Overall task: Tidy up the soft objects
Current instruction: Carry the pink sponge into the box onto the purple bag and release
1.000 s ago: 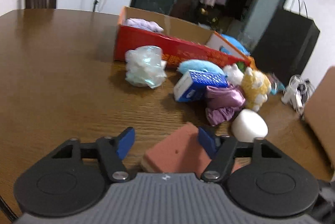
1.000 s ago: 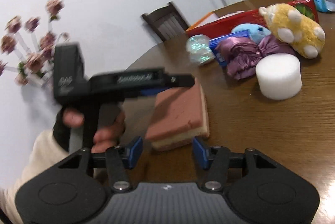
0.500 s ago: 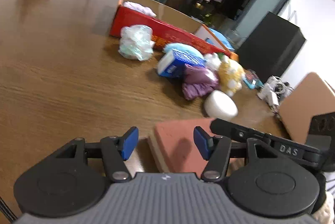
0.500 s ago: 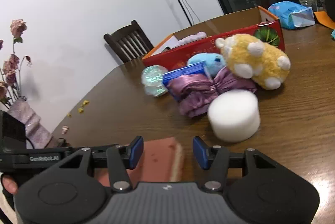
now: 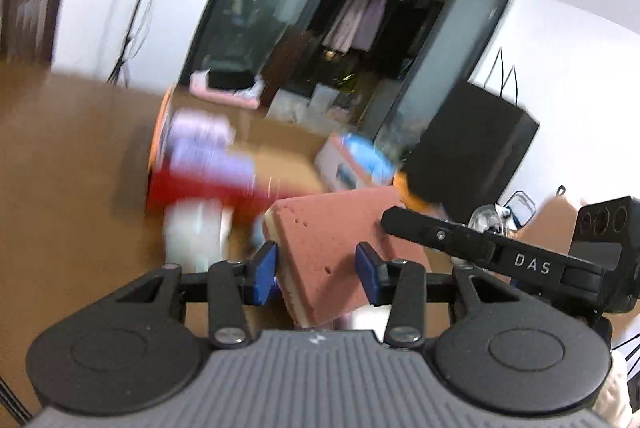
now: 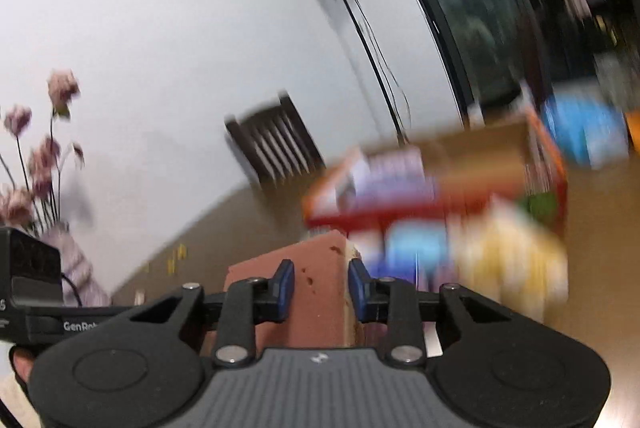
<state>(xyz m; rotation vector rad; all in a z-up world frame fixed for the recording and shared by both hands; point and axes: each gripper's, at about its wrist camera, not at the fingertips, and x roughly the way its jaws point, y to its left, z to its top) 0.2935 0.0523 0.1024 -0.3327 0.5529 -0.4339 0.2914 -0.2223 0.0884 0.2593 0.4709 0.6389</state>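
Note:
A pink sponge block with a cream underside (image 5: 332, 224) hangs tilted above the table, held from two sides. My left gripper (image 5: 316, 278) has its blue pads against the block's near end, and its jaws are closing on it. In the right wrist view the same sponge (image 6: 308, 260) stands between the pads of my right gripper (image 6: 320, 292), whose jaws are closing on it too. The right gripper's black body (image 5: 532, 260) reaches in from the right. Behind the sponge lies the blurred red cardboard box (image 6: 440, 203) with a pale purple item inside.
The brown wooden table (image 5: 60, 167) stretches left. A yellow plush (image 6: 512, 260) and a blue pack (image 6: 584, 131) sit near the box. A dark chair (image 6: 276, 147), a vase of dried flowers (image 6: 36, 155) and a black cabinet (image 5: 472, 147) stand around.
The sponge lay flat on the table; both grippers have closed on it and lifted it, tilted. Both views have swung upward and blurred.

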